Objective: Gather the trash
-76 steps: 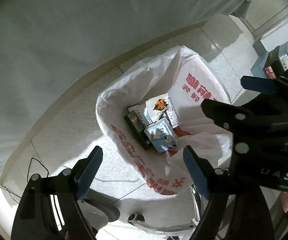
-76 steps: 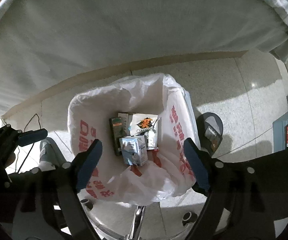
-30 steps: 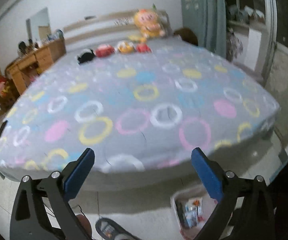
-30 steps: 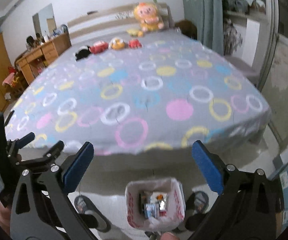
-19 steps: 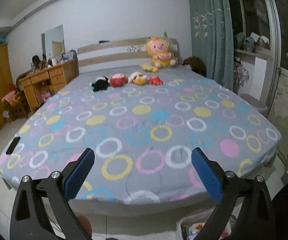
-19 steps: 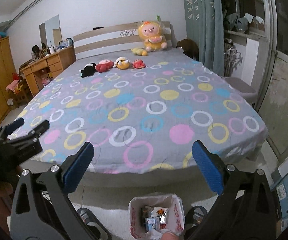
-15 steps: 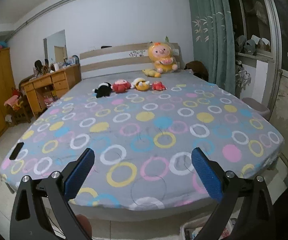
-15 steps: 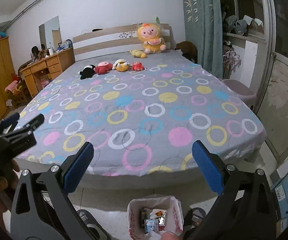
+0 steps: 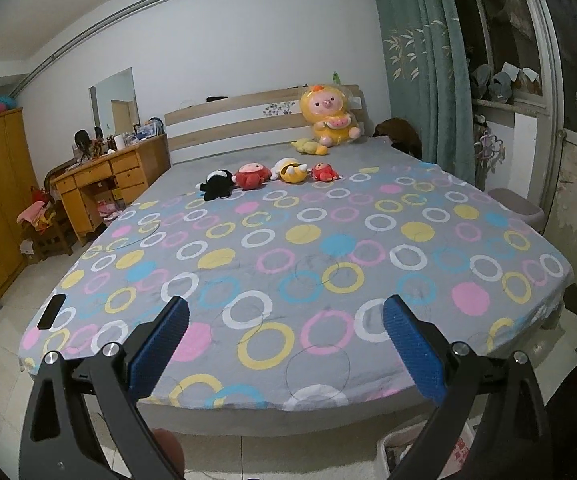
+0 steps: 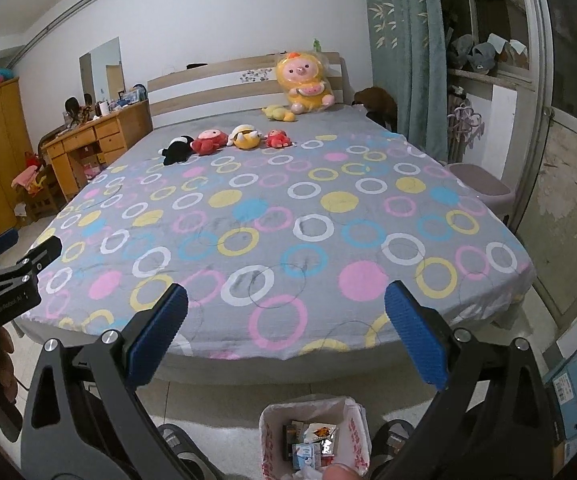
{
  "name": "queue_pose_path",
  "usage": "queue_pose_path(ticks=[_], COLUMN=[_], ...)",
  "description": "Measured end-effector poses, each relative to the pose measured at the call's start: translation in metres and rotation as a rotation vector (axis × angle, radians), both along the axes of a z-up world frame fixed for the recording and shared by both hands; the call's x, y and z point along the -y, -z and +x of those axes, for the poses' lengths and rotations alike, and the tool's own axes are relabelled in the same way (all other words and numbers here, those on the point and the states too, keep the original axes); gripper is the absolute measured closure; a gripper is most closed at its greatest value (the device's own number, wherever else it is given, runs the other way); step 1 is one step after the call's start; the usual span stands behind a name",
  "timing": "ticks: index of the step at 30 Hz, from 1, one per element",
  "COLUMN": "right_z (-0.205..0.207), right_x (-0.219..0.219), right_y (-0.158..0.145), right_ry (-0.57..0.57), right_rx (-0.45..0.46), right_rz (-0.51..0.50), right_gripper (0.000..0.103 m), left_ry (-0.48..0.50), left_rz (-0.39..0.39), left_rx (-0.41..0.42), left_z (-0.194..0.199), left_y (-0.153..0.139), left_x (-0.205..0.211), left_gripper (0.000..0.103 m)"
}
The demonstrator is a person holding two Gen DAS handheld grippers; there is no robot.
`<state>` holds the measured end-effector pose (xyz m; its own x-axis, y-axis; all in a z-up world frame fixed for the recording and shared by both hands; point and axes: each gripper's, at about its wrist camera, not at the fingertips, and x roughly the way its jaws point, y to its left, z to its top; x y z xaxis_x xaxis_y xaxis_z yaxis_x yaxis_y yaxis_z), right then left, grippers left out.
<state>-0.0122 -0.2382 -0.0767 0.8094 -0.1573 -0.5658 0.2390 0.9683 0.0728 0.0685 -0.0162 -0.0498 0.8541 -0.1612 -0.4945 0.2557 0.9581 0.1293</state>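
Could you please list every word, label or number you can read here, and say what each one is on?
Nothing reads clearly.
Red print on the bin bag: too blurred.
Packets in the bin: too small.
Pale lettering on the left tongs' body: illegible.
Label on the blue box: too small.

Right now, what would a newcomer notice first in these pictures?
The big bed with its grey sheet of coloured rings fills the view. A large yellow plush pig sits at the headboard, behind a row of small plush toys. A lined trash bin with packets stands on the floor below the bed's foot.
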Motion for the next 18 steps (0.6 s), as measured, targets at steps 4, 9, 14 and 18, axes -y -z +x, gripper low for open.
queue_pose_path(ticks=[4,9,14,18], right_z=[0.0001,0.0023,0.0006,-0.0008], right_x=[-0.0010,-0.0039,-0.0065,-0.0069], right_y=[0.0001,-0.0007,-0.0026,-0.0035], right_ry=[-0.006,-0.015,-0.024,-0.027], right_rx=[-0.001,-0.003,0.003,0.007], right_rz=[0.004,0.013,0.011,0.013], right_gripper=[0.007,0.007,0.007,0.007], left_ry=[-0.003,-0.006,-0.008,0.002], left_rz=[-0.007,-0.040,-0.052,-0.063], left_rx=[-0.018,-0.044,-0.052,-0.054], left_z=[-0.0024,-0.0053,-0.0075,-0.0079], left_y=[0.0045,0.0062,0.0072,0.0073], left_x=[-0.0021,-0.0040,-0.0041,-0.0040], left_gripper=[0.008,0.008,0.008,0.008])
